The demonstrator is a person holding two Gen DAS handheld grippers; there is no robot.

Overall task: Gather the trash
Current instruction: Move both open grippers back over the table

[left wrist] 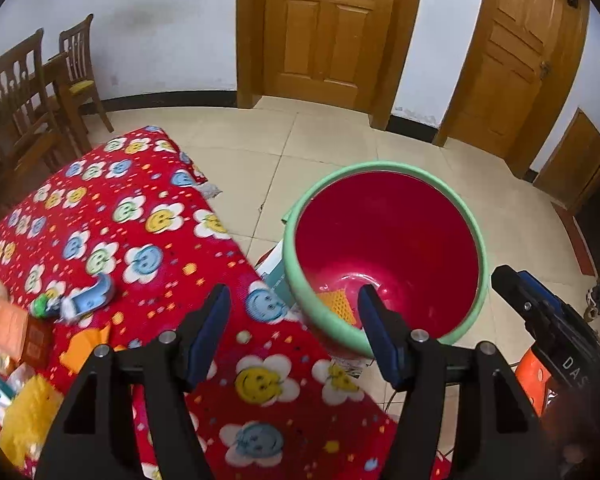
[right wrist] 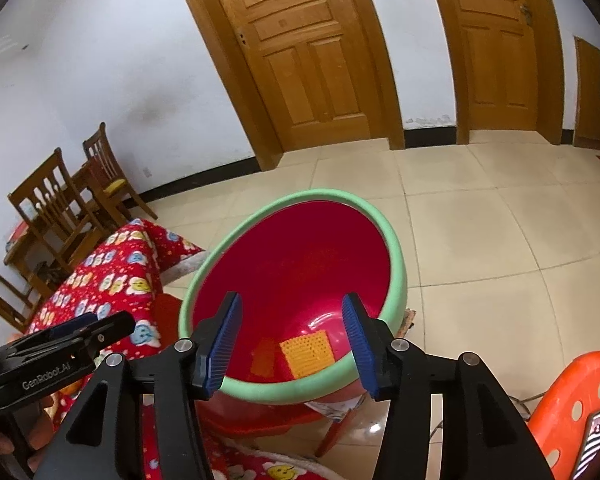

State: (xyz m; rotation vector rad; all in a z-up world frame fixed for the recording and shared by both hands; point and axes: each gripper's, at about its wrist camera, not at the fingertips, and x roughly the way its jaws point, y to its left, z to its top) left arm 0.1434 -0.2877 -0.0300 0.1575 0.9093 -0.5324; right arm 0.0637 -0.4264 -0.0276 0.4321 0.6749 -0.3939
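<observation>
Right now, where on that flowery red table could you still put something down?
The red cloth is bare from its far corner down to the blue tube, and along the edge beside the bucket. The near left corner is crowded with orange boxes, a yellow sponge and wrappers.

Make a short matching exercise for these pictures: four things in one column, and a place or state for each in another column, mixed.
1. orange perforated piece
2. crumpled blue wrapper
3. left gripper
4. phone

a. open, empty
b. on the orange stool
c. inside the red bin
d. on the flowered cloth

Pairs: 1-c, 2-d, 3-a, 4-b
</observation>
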